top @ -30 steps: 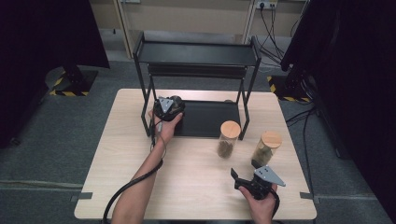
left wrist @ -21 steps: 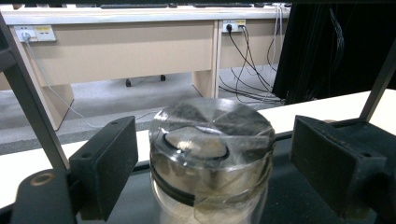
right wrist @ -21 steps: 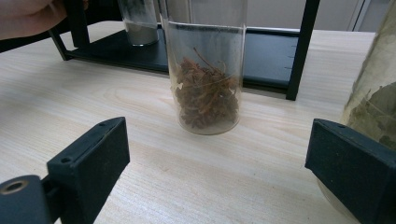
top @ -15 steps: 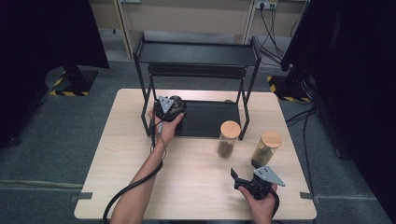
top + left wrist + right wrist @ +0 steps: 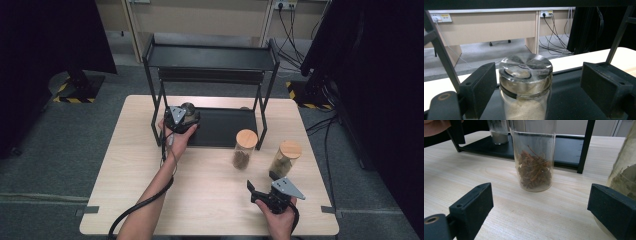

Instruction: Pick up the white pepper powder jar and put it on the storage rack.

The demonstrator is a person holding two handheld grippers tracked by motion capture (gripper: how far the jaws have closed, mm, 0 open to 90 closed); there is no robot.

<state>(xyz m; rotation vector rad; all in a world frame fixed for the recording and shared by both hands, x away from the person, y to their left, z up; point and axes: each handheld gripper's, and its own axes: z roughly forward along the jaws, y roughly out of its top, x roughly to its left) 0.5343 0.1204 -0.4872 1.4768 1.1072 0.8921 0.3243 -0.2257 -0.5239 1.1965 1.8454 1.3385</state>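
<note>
Glossy clear glass jar [image 5: 525,86] stands on matt black metal rack [image 5: 220,127] over pale smooth-grained wooden table [image 5: 200,200].

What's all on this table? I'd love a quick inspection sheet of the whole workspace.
Surface: pale wooden table, with a black two-tier rack at its far side.
Job's things: glass-lidded jar of pale powder standing on the rack's black lower tray.
Clutter: two cork-lidded jars on the table, one of brown dried bits, one of greenish leaves.
Grippers: left gripper has just been opening, its fingers apart from the jar between them; right gripper open, holding nothing.
Cables: one trails from the left gripper; more hang at wall sockets.
Surroundings: grey carpet, black curtains.
</note>
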